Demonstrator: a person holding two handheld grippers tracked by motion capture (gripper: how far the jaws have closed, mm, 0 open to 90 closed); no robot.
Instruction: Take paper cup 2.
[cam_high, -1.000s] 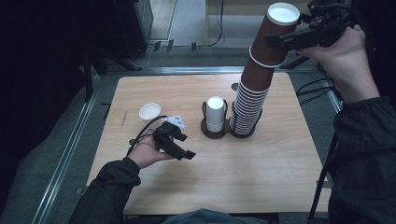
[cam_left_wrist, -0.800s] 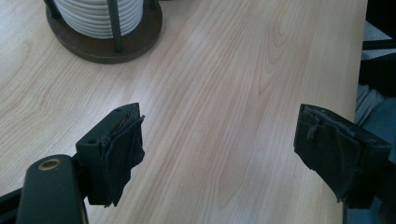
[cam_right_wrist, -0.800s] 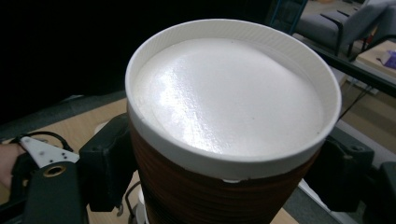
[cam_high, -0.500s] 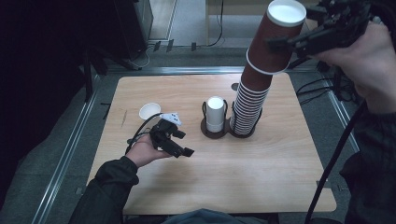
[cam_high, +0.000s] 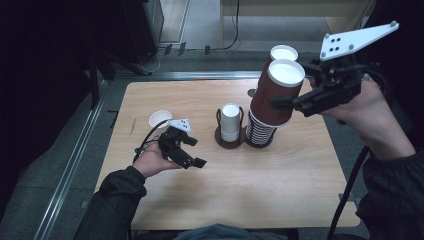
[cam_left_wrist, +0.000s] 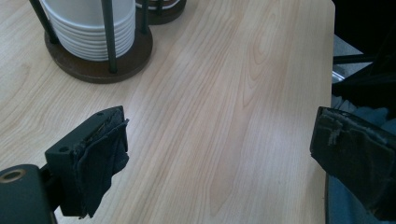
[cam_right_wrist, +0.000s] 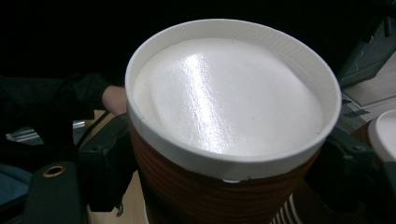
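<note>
My right gripper (cam_high: 286, 100) is shut on a brown paper cup (cam_high: 272, 107) held bottom-up in the air, its white base (cam_right_wrist: 229, 116) facing the camera and a jaw pressing each side. Just behind it leans a tall stack of brown cups (cam_high: 260, 131) in a dark holder. A stack of white cups (cam_high: 230, 122) stands in the holder's left ring. My left gripper (cam_high: 195, 151) rests low over the table at the left. Its jaws have just been opening and stand wide apart, with bare wood between them (cam_left_wrist: 219, 140).
A small white cup (cam_high: 160, 119) sits on the wooden table (cam_high: 280, 190) just behind the left hand. The dark round base of the holder (cam_left_wrist: 100, 70) lies ahead of the left jaws. A metal rail runs along the table's left side.
The right hand has brought the brown cup down and to the left, from high above the stack to beside its upper part. The left hand has stayed put.
</note>
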